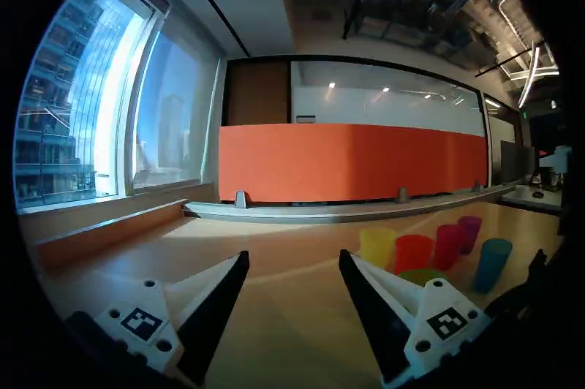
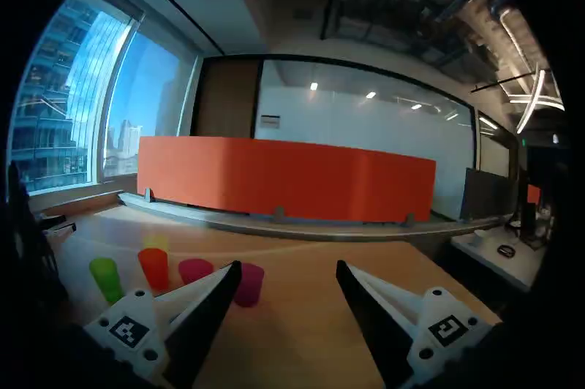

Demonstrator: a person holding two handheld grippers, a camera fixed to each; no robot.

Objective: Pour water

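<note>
Several coloured plastic cups stand in a cluster on the wooden table (image 1: 292,330). In the left gripper view they are to the right: yellow cup (image 1: 376,245), orange cup (image 1: 412,253), red cup (image 1: 446,245), purple cup (image 1: 469,233), blue cup (image 1: 491,263), and a green cup (image 1: 422,276) partly hidden behind my right finger. My left gripper (image 1: 293,254) is open and holds nothing. In the right gripper view the cups are to the left: green cup (image 2: 107,278), orange cup (image 2: 154,267), pink cup (image 2: 194,270), purple cup (image 2: 248,284). My right gripper (image 2: 288,265) is open, holding nothing.
An orange divider panel (image 1: 351,162) on a grey rail closes off the table's far edge. Large windows (image 1: 73,126) run along the left. A side desk with a monitor (image 2: 486,206) stands at the right. A dark shape (image 2: 29,243) sits at the left edge.
</note>
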